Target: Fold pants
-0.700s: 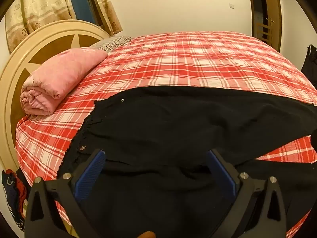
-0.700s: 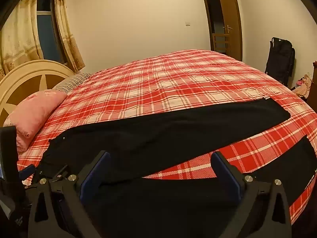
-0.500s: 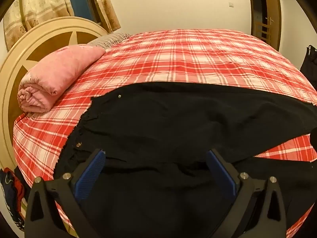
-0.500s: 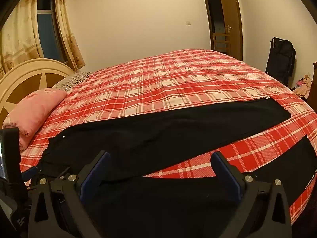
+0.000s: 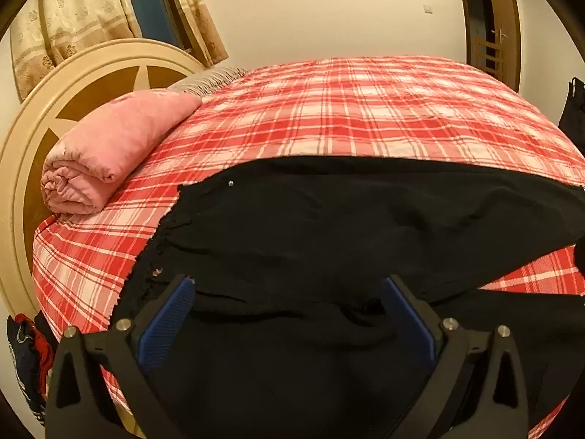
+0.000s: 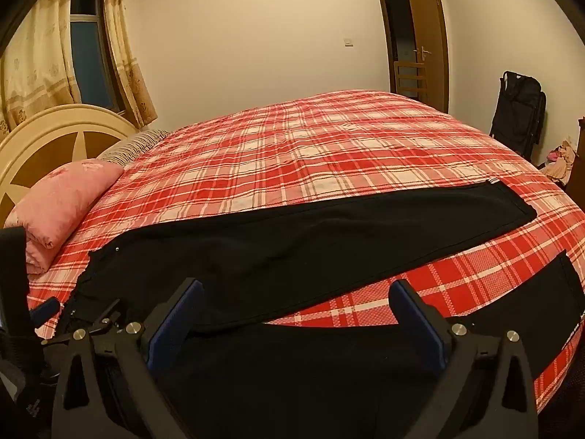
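Black pants (image 6: 299,241) lie spread flat on the red plaid bed (image 6: 310,153), waistband at the left, the two legs splayed apart toward the right. In the left wrist view the waist part (image 5: 329,226) fills the foreground. My left gripper (image 5: 289,296) is open and empty, over the near waist area by the crotch. My right gripper (image 6: 296,300) is open and empty, over the near leg where the legs part. The left gripper's body (image 6: 22,314) shows at the left edge of the right wrist view.
A rolled pink blanket (image 5: 109,153) lies at the head end by the cream headboard (image 5: 47,117). A striped pillow (image 6: 135,144) sits behind it. A black bag (image 6: 519,117) and an open door (image 6: 420,36) are at the far right. Clothes (image 5: 25,351) lie beside the bed.
The left wrist view has shifted a little toward the waistband and pink blanket. Both grippers stay open. The pants have not moved.
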The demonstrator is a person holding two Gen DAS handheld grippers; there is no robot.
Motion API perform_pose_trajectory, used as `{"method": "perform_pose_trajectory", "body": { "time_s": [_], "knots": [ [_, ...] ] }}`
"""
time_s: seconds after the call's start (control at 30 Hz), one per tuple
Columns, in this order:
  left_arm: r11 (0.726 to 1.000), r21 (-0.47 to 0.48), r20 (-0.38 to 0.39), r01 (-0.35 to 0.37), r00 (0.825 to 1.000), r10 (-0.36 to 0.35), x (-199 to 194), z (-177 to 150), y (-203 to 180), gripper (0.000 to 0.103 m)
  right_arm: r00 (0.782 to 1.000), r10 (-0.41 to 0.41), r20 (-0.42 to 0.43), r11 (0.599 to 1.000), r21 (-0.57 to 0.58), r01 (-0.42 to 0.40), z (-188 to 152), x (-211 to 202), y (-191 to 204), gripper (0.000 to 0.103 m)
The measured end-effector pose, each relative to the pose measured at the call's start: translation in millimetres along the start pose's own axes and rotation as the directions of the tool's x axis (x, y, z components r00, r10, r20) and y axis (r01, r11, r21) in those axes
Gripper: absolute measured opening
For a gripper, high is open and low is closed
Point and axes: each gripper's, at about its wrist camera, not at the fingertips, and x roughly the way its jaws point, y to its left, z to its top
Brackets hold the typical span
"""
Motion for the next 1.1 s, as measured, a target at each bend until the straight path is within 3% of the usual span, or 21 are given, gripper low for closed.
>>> {"method": "perform_pose_trajectory", "body": {
  "time_s": [1.1],
  "knots": [
    [1.0, 0.0, 0.01, -0.021, 1.0, 0.021, -3.1, 0.8, 2.7, 0.103, 1.0, 0.0, -0.003, 1.0, -0.002, 0.0, -2.0, -1.1, 1.7, 0.102]
  ]
}}
